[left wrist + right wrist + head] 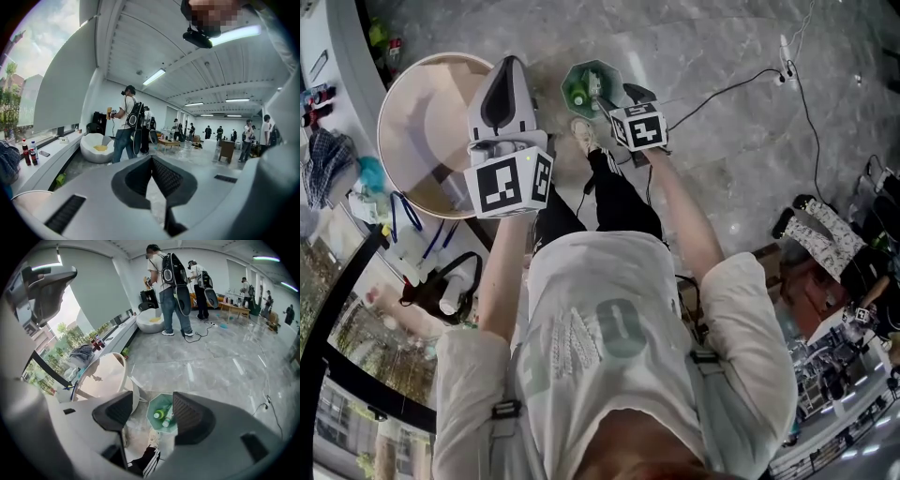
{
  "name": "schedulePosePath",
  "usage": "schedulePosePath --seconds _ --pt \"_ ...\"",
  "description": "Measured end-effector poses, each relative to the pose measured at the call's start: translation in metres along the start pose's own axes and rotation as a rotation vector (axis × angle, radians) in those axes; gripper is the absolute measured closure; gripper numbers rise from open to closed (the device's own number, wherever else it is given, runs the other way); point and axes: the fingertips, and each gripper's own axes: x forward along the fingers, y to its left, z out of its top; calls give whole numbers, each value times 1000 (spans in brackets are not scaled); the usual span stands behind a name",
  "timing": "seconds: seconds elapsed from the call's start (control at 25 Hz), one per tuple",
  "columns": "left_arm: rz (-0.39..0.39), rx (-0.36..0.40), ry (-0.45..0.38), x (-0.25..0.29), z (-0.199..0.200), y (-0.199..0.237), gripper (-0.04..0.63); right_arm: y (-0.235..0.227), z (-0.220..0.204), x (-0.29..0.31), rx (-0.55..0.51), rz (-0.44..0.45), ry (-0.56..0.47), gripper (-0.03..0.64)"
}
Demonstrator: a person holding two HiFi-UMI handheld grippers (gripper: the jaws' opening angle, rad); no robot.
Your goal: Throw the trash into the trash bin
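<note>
Right gripper [152,395] hangs released, empty, with the bin [153,423] and its bottles [159,415] directly below; left gripper [151,158] clenched, empty.

Colours noted: octagonal translucent green plastic trash bin [592,89], with a green plastic bottle [160,414], white-capped, inside; round surface [417,141], pale beige top, white rim; polished stone floor [722,56], grey, marbled with pale veins; left tongs [151,159] and right tongs [152,403], light grey shells, black cross-ribbed pads, white marker cubes with black squares.
</note>
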Motion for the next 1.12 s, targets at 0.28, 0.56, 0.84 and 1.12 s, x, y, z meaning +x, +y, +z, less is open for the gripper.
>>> schedulePosePath --seconds 0.28,0.56,0.84,1.12 --pt "6 5 -72 -20 32 9 584 9 68 -50 -62 -79 -154 521" --pt "13 56 -222 -40 103 10 584 73 234 -184 -227 -80 -687 603" --pt "78 221 -386 -103 186 27 584 198 327 -320 -375 -19 -1112 603" --pt "109 193 -497 -166 234 47 584 275 308 -358 -448 -7 -1196 603"
